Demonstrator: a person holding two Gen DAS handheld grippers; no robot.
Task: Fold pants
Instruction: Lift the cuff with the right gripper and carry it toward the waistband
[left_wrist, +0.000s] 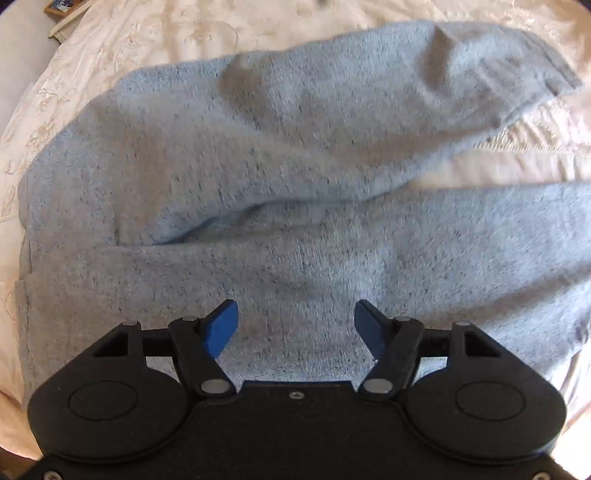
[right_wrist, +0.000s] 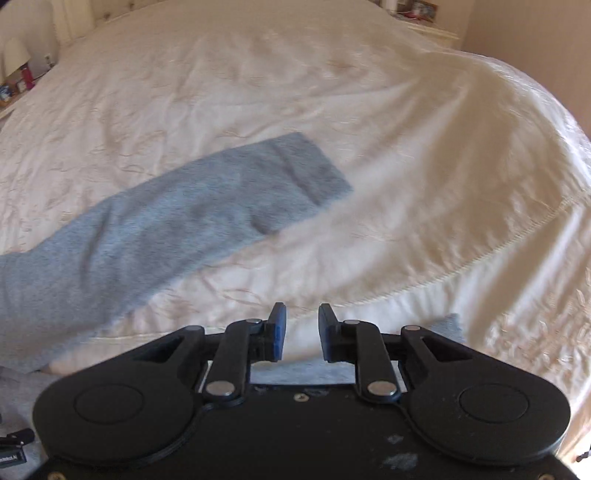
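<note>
Grey-blue knit pants (left_wrist: 258, 177) lie spread on a cream bedspread (left_wrist: 147, 40). In the left wrist view both legs run to the right, the far leg ending in a cuff (left_wrist: 554, 74). My left gripper (left_wrist: 295, 325) hovers over the near leg, open wide and empty. In the right wrist view one pant leg (right_wrist: 166, 229) lies diagonally on the bedspread (right_wrist: 406, 147), its cuff (right_wrist: 310, 170) at the upper right. My right gripper (right_wrist: 301, 328) is open and empty above bare bedspread. A grey cuff corner (right_wrist: 448, 326) peeks out beside the right finger.
A bedside lamp (right_wrist: 14, 55) and small items stand at the far left of the right wrist view. A shelf with objects (right_wrist: 417, 11) is at the back right. A framed picture (left_wrist: 64, 9) lies beyond the bed's edge at the left wrist view's top left.
</note>
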